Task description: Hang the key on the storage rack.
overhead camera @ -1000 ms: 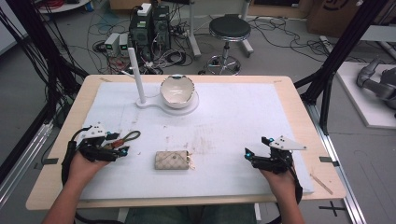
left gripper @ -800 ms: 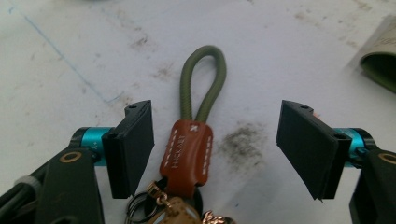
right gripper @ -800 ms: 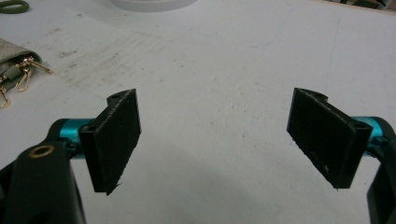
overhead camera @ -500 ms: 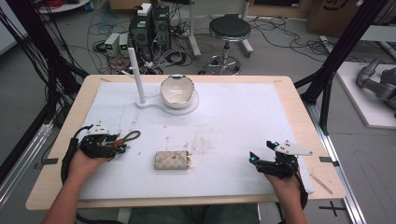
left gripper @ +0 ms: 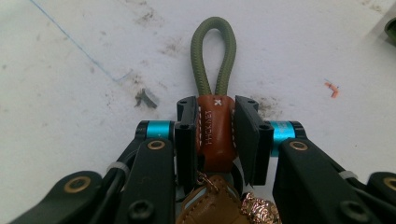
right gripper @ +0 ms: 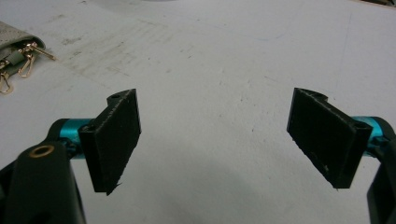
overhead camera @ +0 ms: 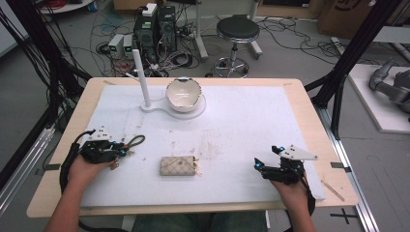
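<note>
The left gripper (left gripper: 215, 140) has just been closed on the brown leather, green-looped key fob (left gripper: 215, 126), while the right gripper (right gripper: 217, 140) is held spread above the stained white table mat (overhead camera: 251, 121).

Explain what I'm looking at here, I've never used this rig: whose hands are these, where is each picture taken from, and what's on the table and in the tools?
A person sits at the table with a hand-held two-jaw tool in each hand. The high view looks down from above; each of the other two pictures comes from a camera riding on one tool.

The left tool has just been closing, and its pads now press on the brown leather tab of a keychain with an olive cord loop. The right tool is open with nothing between its jaws.

On the white mat lie a beige key pouch with gold clips, and farther back a white bowl on a stand with an upright white post.
</note>
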### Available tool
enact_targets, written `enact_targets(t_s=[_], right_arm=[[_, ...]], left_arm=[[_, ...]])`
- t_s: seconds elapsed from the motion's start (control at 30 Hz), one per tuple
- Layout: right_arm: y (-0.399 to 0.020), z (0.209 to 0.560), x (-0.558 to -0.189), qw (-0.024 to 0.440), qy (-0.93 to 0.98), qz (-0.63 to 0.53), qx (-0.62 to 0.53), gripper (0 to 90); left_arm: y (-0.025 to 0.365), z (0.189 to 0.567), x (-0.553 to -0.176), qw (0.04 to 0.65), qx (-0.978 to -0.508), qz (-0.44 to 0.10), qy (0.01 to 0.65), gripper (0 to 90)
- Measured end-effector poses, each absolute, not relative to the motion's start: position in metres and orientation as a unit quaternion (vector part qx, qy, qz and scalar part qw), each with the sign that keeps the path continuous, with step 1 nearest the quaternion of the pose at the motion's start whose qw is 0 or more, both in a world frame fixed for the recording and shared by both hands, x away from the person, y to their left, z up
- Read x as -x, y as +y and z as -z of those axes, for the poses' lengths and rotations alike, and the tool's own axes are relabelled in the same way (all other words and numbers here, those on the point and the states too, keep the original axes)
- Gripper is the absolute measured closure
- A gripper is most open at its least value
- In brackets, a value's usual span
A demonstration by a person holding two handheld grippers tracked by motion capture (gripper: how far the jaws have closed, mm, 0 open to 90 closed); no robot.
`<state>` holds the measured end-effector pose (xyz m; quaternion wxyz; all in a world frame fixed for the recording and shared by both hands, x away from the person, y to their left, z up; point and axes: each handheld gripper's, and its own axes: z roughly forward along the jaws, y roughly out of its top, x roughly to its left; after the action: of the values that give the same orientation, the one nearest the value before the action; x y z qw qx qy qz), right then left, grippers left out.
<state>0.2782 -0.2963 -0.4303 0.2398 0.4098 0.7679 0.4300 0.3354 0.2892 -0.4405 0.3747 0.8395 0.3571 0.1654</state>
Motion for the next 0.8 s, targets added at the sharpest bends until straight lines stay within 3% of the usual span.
enact_targets(t_s=[0.53,0.8], right_arm=[[-0.289,0.433,-0.286,0.241,0.775,-0.424,-0.403,17.7],[-0.283,0.433,-0.288,0.239,0.778,-0.423,-0.398,17.8]], left_arm=[[0.272,0.391,-0.312,0.482,-0.777,-0.226,0.336,70.4],[0.260,0.363,-0.322,0.514,-0.751,-0.250,0.330,70.4]])
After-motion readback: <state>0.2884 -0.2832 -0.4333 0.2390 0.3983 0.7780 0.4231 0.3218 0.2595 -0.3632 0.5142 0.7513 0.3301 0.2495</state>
